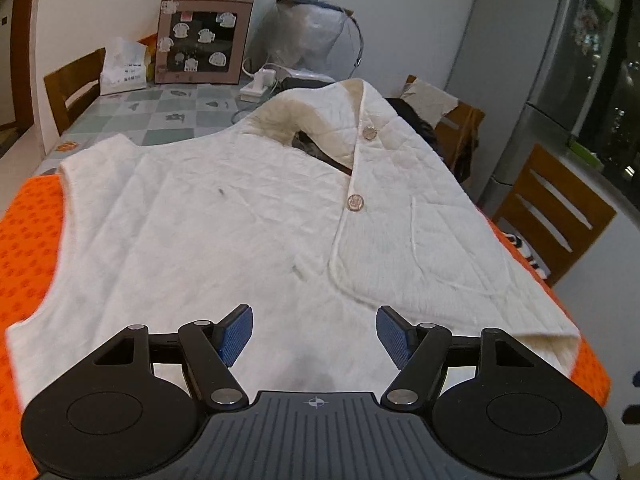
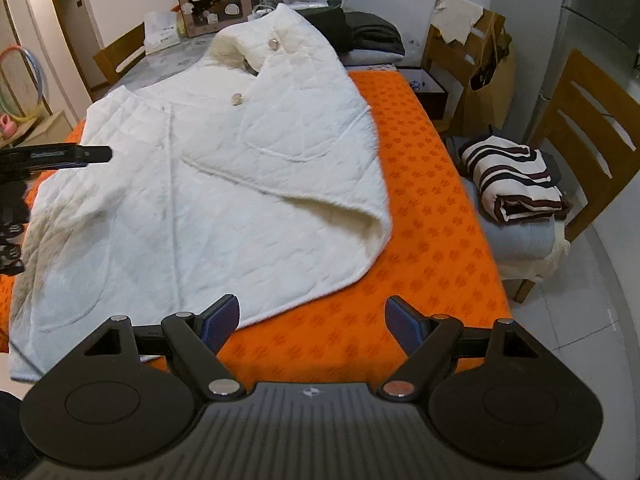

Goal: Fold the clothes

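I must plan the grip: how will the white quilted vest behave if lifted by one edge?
The white quilted vest will probably flop and drape, since its front panel already lies curled over. Padded quilting suggests some bulk, so folds may spring back. The orange patterned cloth beneath might drag along.

Shows white quilted jacket (image 2: 208,184) spread on orange-covered worktop (image 2: 432,216); right tool (image 2: 312,322) open above the cloth, empty.

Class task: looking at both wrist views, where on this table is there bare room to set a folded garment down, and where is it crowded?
Free: the orange cloth between the white quilted vest and the table's right edge, and the strip near the right gripper. Crowded: the far end, with a cardboard box, bags and dark folded clothes.
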Tool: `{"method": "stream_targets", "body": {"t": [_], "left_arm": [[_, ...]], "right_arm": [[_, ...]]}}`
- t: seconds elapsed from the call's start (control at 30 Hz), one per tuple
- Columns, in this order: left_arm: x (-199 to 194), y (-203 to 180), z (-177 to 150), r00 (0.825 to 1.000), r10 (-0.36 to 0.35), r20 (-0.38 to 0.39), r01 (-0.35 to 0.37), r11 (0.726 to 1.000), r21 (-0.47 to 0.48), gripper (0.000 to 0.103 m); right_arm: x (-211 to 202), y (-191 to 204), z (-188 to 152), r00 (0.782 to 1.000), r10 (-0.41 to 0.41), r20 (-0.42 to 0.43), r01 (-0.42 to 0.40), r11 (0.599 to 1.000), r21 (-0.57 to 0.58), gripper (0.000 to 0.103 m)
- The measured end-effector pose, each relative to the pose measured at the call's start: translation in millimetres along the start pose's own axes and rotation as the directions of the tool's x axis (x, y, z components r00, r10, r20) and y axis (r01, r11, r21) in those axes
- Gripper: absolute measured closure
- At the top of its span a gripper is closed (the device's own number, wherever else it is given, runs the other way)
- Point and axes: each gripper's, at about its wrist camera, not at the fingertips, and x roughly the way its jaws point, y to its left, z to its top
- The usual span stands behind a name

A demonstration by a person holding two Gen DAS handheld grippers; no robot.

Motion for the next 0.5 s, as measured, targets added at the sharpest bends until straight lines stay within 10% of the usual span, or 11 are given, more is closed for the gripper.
{"method": "stream_targets", "body": {"t": [0.5], "left_arm": [[117.9, -44.0, 27.0, 0.993, 0.047, -0.104, -0.039, 0.996, 0.081, 0.041]], "right_arm": [[39.2, -67.8, 25.9, 0.998, 0.032, -0.062, -0.031, 0.999, 0.020, 0.018]]}}
